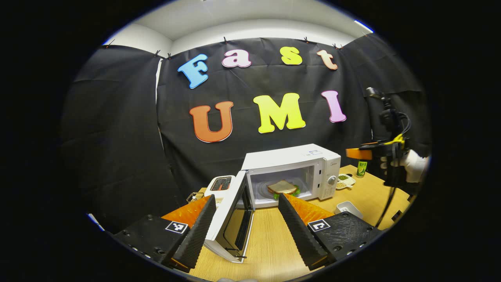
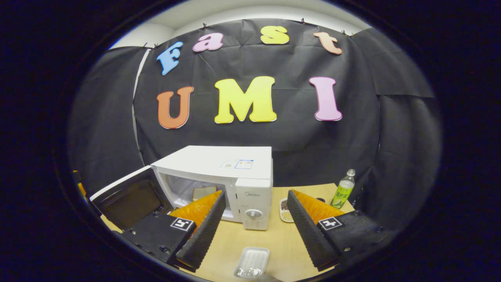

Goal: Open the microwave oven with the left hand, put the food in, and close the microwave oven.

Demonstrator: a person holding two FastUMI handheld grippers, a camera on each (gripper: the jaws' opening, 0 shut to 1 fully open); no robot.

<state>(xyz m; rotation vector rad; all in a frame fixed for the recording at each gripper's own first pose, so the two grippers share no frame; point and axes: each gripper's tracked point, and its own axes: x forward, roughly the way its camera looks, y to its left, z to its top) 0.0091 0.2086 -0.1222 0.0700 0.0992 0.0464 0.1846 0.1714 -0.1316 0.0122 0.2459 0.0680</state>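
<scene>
With microwave door point(image 1: 231, 219) swung wide, sandwich point(image 1: 282, 188) inside; toaster point(image 1: 220, 184) from left gripper view, bottle point(image 2: 343, 189) from right; both grippers point(image 1: 246, 227) point(image 2: 254, 231) spread, empty.

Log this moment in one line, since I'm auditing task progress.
stage: food loaded | sandwich inside microwave | door open | left gripper open, empty | right gripper open, empty | remaining: close door

Microwave point(image 1: 291, 172) on the table point(image 1: 270, 239), door point(image 1: 231, 219) swung open to its left; sandwich point(image 1: 282, 188) inside; toaster point(image 1: 220, 184) behind the door; bottle point(image 2: 343, 189) and small dishes point(image 1: 346, 181) to its right; tray point(image 2: 252, 261) in front.
</scene>
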